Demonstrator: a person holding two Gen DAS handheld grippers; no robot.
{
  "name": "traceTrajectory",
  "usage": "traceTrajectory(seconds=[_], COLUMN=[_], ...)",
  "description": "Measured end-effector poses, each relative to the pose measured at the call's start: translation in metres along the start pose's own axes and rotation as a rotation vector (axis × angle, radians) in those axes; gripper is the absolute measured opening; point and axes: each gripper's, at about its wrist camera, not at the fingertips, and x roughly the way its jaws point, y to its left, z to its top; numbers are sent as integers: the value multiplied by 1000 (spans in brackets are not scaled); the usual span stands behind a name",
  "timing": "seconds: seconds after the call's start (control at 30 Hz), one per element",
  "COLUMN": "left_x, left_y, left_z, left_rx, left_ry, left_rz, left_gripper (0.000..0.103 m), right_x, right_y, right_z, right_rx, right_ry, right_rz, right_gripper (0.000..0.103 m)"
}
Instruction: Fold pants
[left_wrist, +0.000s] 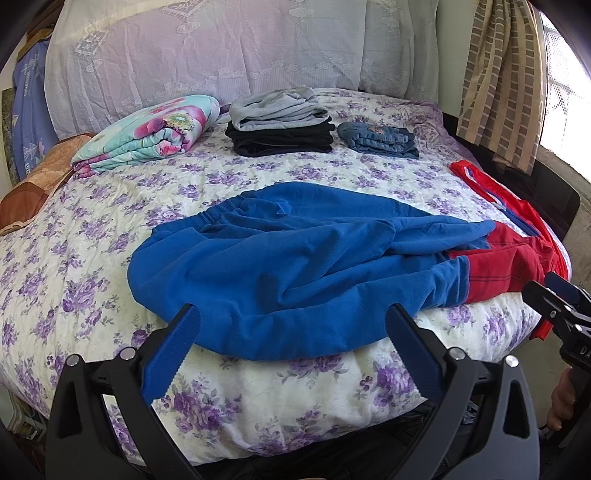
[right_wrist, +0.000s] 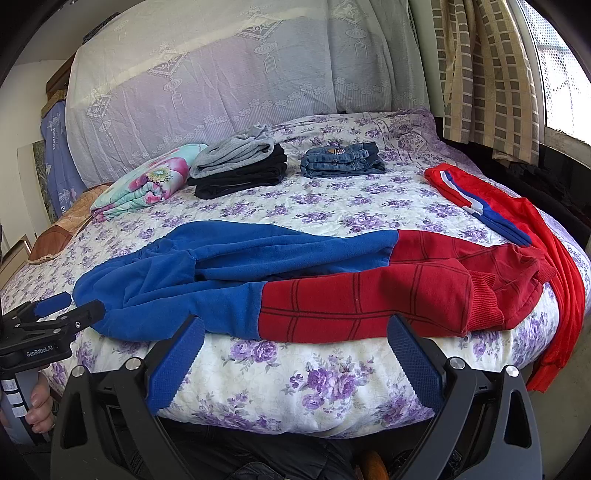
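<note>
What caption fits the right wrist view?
Open right hand-held gripper faces unfolded blue-and-red pants on the floral bedspread.

Pants (right_wrist: 258, 291) on bed (right_wrist: 295, 387), before stacks (right_wrist: 240, 166)

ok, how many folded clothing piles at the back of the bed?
2: a grey-on-black stack mid-back, and folded jeans to its right. The floral quilt on the left isn't clothing.

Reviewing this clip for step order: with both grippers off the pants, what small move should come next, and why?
Probably lower the left gripper onto the waistband end of the blue-and-red pants. Both grippers, right gripper included, are open and hold nothing, and the pants lie rumpled and unfolded at the near edge of the bed.
</note>
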Motion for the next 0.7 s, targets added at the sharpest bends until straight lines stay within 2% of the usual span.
traceTrajectory(seconds=[0.7], left_x=[-1], left_y=[2], left_z=[1], left_rx=[-4], left_ry=[15], left_rz=[9], left_gripper=[98], right_x=[2], right_y=[-1], right_z=[-2], right_rx=[-4], right_ry=[5], right_rz=[1], right_gripper=[99])
